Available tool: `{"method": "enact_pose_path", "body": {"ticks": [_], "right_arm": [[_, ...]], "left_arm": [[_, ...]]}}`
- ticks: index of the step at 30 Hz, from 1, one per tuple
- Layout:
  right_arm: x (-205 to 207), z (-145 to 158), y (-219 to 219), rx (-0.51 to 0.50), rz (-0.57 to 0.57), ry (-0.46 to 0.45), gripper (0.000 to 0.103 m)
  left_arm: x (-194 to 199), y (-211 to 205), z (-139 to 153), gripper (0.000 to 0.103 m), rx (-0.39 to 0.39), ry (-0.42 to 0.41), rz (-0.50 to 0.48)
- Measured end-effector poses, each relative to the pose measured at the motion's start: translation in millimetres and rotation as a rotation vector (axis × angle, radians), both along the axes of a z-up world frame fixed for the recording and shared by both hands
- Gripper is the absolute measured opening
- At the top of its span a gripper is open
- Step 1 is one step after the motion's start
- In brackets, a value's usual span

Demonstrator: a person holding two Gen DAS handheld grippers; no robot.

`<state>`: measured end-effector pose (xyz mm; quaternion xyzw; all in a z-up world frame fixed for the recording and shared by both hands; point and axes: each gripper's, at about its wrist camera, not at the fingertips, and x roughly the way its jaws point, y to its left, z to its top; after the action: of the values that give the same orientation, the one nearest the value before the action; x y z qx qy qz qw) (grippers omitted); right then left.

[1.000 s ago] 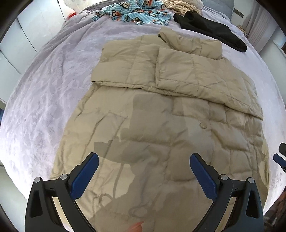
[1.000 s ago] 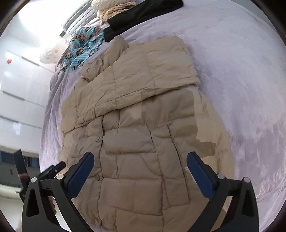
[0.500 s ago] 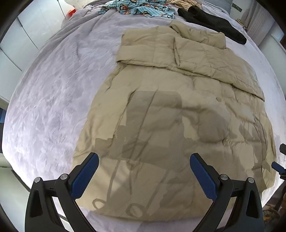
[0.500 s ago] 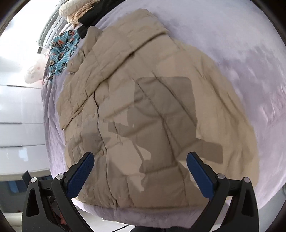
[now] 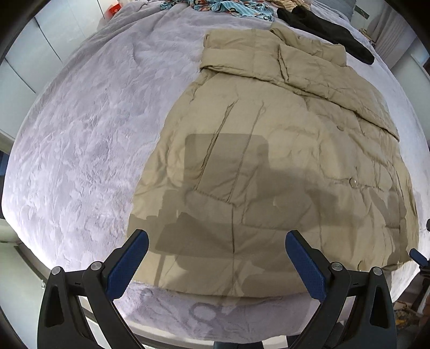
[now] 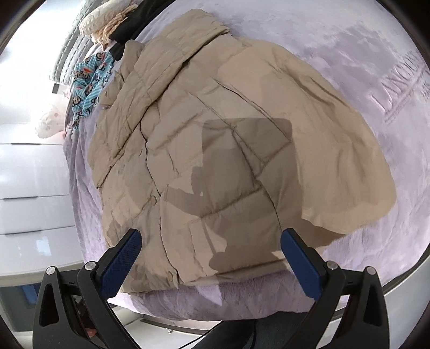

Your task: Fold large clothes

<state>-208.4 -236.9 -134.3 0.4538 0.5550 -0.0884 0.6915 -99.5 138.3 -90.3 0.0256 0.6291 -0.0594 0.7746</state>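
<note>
A large beige quilted puffer coat lies flat on a lilac bedspread, with both sleeves folded across its chest near the collar. Its hem lies near the bed's front edge. The coat also shows in the right wrist view. My left gripper is open and empty, above the hem on the coat's left half. My right gripper is open and empty, above the hem on the coat's right half. A tip of the right gripper shows at the right edge of the left wrist view.
A blue cartoon-print garment, a black garment and a cream piece lie at the head of the bed. White drawers stand to the left of the bed. The bed's front edge is right below both grippers.
Both grippers have pulled back toward the foot of the bed and risen. The coat's hem and the bed's front edge have come into view. The coat has not moved.
</note>
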Motion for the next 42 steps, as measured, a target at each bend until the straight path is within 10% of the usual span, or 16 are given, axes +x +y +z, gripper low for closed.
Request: {"method": "enact_pose_path", "body": {"ticks": [12, 20, 27, 29, 32, 36, 42], "right_arm": [[-33, -17, -10, 0.080, -0.094, -0.002, 0.103], [-65, -38, -32, 0.146, -0.239, 0.000, 0.103], [-69, -59, -45, 0.198, -0.323, -0.041, 0.103], [-66, -66, -47, 0.232, -0.362, -0.055, 0.101], [-61, -73, -49, 0.285, -0.411, -0.072, 0.084], [-62, -82, -51, 0.332, -0.454, -0.049, 0.013], [-46, -47, -51, 0.242, -0.362, -0.102, 0.008]], "left_arm": [[-24, 75, -6, 0.102, -0.284, 0.063, 0.103], [-38, 95, -53, 0.102, -0.587, 0.251, 0.187], [-20, 58, -69, 0.101, -0.632, 0.242, 0.202], [-11, 51, -70, 0.082, -0.621, 0.234, 0.213], [2, 44, -76, 0.017, -0.542, 0.262, 0.219], [6, 48, -60, 0.011, -0.565, 0.204, 0.216], [21, 52, -7, 0.011, -0.617, 0.084, 0.177]]}}
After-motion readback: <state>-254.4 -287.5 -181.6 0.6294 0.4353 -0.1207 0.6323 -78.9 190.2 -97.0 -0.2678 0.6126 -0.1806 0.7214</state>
